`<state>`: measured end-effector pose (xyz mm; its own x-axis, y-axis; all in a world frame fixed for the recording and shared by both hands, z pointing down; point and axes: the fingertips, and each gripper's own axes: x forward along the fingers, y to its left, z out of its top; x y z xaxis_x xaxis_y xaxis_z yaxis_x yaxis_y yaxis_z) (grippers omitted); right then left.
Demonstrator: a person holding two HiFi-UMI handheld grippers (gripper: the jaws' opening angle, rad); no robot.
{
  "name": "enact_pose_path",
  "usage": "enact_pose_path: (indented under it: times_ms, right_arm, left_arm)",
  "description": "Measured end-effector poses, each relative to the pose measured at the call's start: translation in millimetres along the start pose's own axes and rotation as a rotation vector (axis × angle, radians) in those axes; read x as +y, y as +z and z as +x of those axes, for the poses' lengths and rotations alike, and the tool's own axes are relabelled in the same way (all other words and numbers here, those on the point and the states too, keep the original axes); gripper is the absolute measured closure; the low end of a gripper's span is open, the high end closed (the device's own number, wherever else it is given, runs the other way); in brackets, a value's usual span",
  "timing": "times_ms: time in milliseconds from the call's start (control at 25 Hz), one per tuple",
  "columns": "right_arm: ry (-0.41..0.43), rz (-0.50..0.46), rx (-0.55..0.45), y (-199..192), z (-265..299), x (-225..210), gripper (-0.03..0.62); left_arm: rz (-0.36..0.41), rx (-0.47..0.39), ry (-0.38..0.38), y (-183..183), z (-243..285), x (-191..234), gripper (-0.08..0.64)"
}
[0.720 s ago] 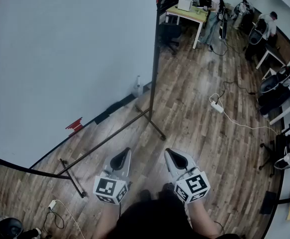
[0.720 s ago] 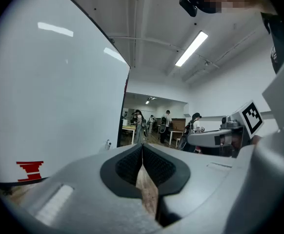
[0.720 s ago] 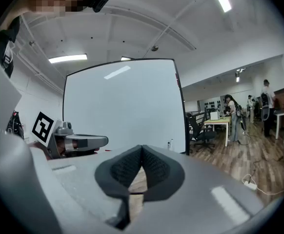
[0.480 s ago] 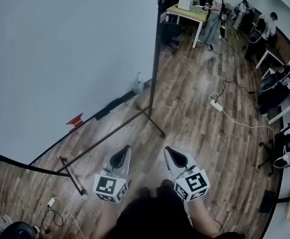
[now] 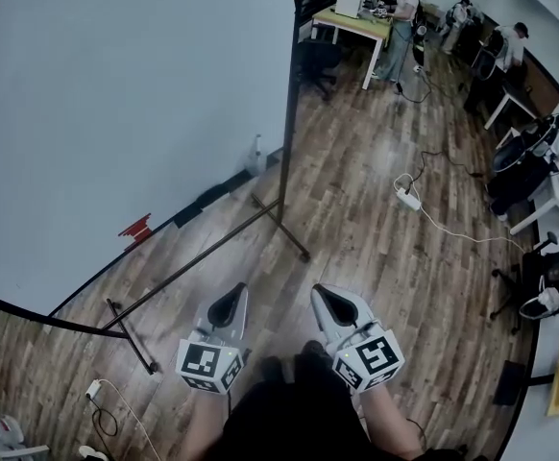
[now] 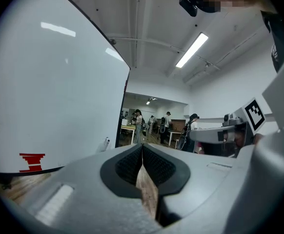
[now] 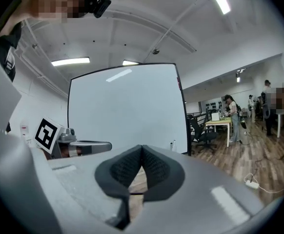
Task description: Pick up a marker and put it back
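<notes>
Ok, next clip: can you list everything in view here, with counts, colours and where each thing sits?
whiteboard: one, white, black frame and stand, fills the left of the head view
red item: one, at the whiteboard's lower edge; too small to identify
bottle-like thing: one, white, near the board's lower right corner
floor: brown wood planks
power strip: one, white, on the floor right of the stand, cable trailing
table: one, yellow top, white legs, far end of the room
office chair: one, black, beside that table
people: several, at the far desks and along the right
marker: none that I can make out
left gripper: grey, black pads, shut, empty, bottom centre
right gripper: same, shut, empty, beside it
</notes>
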<state>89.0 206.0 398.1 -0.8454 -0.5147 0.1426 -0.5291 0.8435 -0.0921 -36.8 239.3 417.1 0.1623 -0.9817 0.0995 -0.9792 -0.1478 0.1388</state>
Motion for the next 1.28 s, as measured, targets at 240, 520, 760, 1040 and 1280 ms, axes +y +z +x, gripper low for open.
enact_pose_path:
  times_ms: [240, 520, 760, 1040, 1280]
  right_arm:
    - [-0.036, 0.025, 0.040, -17, -6, -19, 0.589]
    - [0.003, 0.042, 0.055, -20, 30, -43, 0.589]
    - [0.045, 0.054, 0.042, -3, 73, -82, 0.589]
    - [0.093, 0.055, 0.034, 20, 129, -127, 0.589]
    - [0.153, 0.057, 0.041, 29, 156, -157, 0.589]
  left_arm:
    - [-0.013, 0.045, -0.013, -18, 13, -9, 0.548]
    - [-0.029, 0.060, -0.003, -20, 51, 7, 0.548]
    - [-0.016, 0.052, 0.020, 2, 96, 22, 0.548]
    - [0.010, 0.044, 0.064, 24, 147, 43, 0.548]
    - [0.006, 0.041, 0.122, 33, 184, 51, 0.548]
